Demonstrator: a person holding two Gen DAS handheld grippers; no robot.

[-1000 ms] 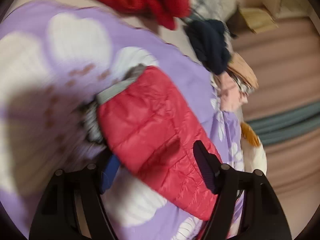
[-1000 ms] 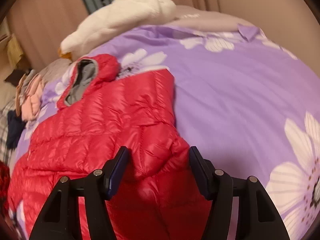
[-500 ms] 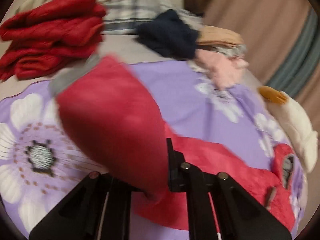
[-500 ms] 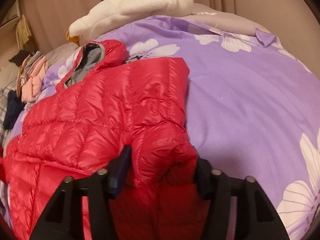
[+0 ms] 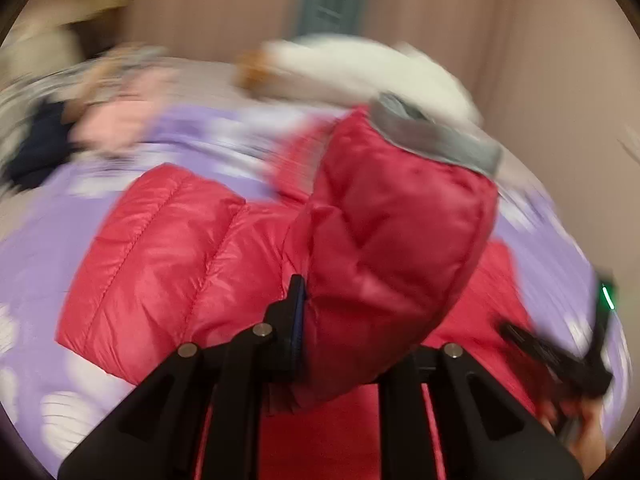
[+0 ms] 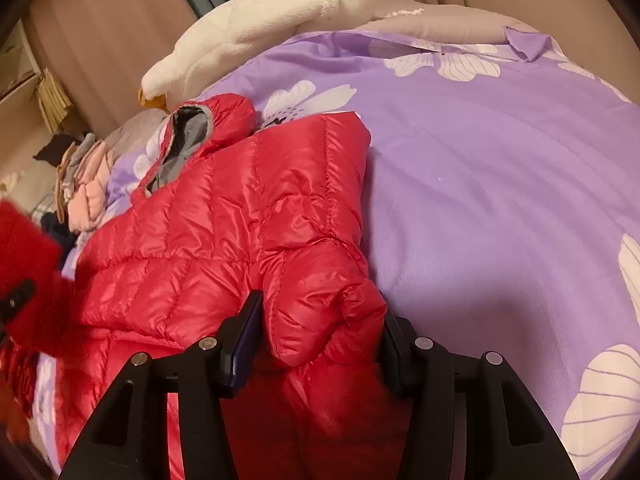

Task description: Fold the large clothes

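Left wrist view, badly blurred: left gripper (image 5: 352,344) is clamped on a sleeve (image 5: 396,248) of the red puffer jacket (image 5: 168,256), grey cuff (image 5: 436,136) raised toward the white plush toy (image 5: 360,68); the near finger looks buried in fabric. The jacket body lies on the bed's purple floral cover (image 5: 36,248).

Right wrist view: right gripper (image 6: 320,340) has its fingers closed partway around the bunched other sleeve (image 6: 324,300). The jacket lies spread across the cover (image 6: 500,184), hood (image 6: 208,128) toward the plush (image 6: 272,28), clothes pile (image 6: 84,192) by the far-left edge.
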